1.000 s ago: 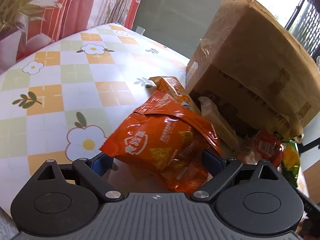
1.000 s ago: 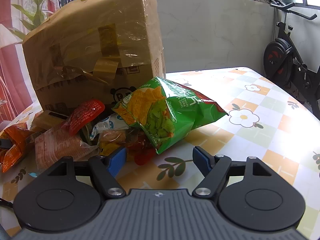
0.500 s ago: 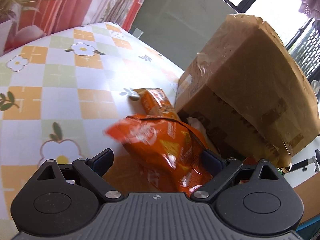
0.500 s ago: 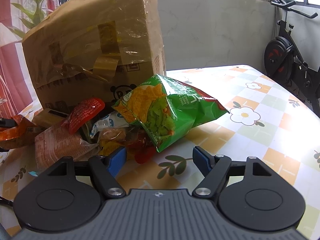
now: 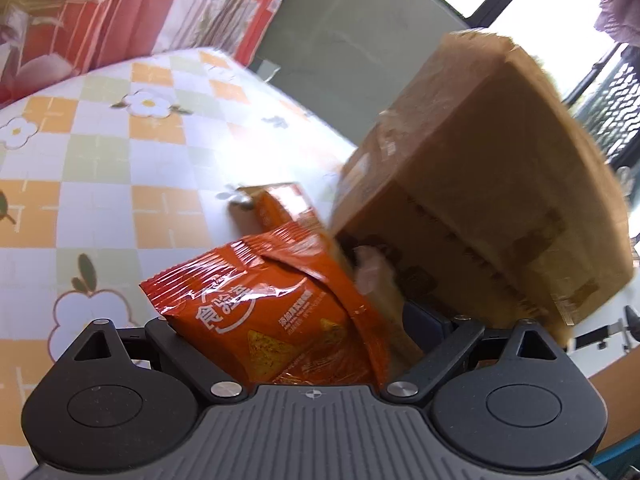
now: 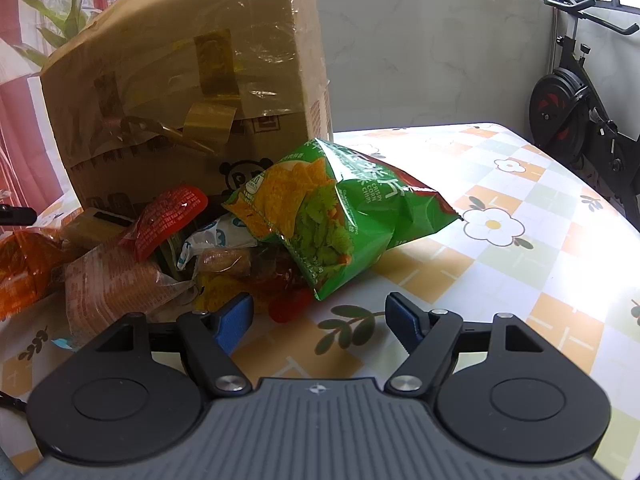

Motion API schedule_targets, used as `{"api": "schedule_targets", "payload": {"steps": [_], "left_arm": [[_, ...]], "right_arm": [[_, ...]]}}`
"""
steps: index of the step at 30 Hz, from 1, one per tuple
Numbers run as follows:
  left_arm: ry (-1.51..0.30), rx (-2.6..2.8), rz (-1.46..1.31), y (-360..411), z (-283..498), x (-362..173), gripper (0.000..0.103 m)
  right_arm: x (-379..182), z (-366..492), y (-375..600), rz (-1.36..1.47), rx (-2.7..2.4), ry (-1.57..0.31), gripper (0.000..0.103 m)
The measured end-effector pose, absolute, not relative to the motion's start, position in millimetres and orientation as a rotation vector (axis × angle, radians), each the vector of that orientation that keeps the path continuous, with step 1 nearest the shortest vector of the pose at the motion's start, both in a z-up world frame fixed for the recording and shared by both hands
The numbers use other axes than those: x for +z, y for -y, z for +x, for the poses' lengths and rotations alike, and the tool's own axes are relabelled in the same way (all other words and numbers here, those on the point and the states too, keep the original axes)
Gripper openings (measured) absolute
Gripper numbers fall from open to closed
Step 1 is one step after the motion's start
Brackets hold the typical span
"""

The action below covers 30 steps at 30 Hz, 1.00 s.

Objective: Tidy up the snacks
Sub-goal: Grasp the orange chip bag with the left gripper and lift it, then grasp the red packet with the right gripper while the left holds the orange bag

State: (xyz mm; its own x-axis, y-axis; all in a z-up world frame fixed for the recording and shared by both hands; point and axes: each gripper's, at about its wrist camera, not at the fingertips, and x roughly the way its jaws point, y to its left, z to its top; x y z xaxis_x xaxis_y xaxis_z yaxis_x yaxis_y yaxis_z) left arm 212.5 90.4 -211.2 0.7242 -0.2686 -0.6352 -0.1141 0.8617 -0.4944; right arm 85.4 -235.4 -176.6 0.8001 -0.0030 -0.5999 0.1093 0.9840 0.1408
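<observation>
**One orange bag in the left tongs, a heap still waiting beside the box**

Two tongs are at work, in different states. The left gripper (image 5: pixel 298 322) pinches the orange bag (image 5: pixel 276 308), which bulges up between the jaws and seems lifted clear of the table (image 5: pixel 100 184); the view is blurred. The right gripper (image 6: pixel 320 318) is spread wide with nothing between its pads, low over the cloth just short of the heap.

My reading is that the step in hand is carrying the orange bag away from the heap, either to the box (image 5: pixel 492 184) or to a sorted spot. Which one cannot be told from here. The next move calls for a firm pinch, since the bag is puffy and slick and could slip out.

For the right side, the green bag (image 6: pixel 340 216) is the nearest target. It leans on the smaller packets (image 6: pixel 120 280), so lifting it may shift them.

Room for moving: the box stands close behind the heap and walls off that side. Open cloth spreads to the left of the orange bag and to the right of the green bag. The table edge curves off on the far right, near an exercise bike (image 6: pixel 576 112).
</observation>
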Motion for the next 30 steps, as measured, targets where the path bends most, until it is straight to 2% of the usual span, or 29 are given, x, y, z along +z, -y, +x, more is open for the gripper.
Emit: {"api": "schedule_targets", "payload": {"steps": [4,5,8,11,16,30], "left_arm": [[-0.778,-0.09,-0.491,-85.9,213.8,-218.1,0.09],[-0.772,-0.094,-0.469,-84.1,212.1,-216.2,0.083],[-0.756,-0.104,-0.414,-81.9,206.4,-210.4,0.075],[-0.744,-0.1,-0.36,-80.5,197.0,-203.3,0.072],[-0.711,-0.066,-0.238,-71.9,180.3,-189.1,0.071],[-0.608,-0.087,-0.225,-69.5,160.5,-169.0,0.071]], "right_arm": [[-177.5,86.6,235.4,0.171,-0.061,-0.644,0.076],[-177.8,86.8,235.7,0.172,-0.061,-0.645,0.076],[-178.2,87.0,236.6,0.177,-0.061,-0.646,0.076],[-178.2,86.7,237.7,0.182,-0.06,-0.644,0.076],[-177.4,85.2,237.2,0.179,-0.045,-0.646,0.076],[-132.3,82.2,216.5,0.098,0.048,-0.535,0.07]]}}
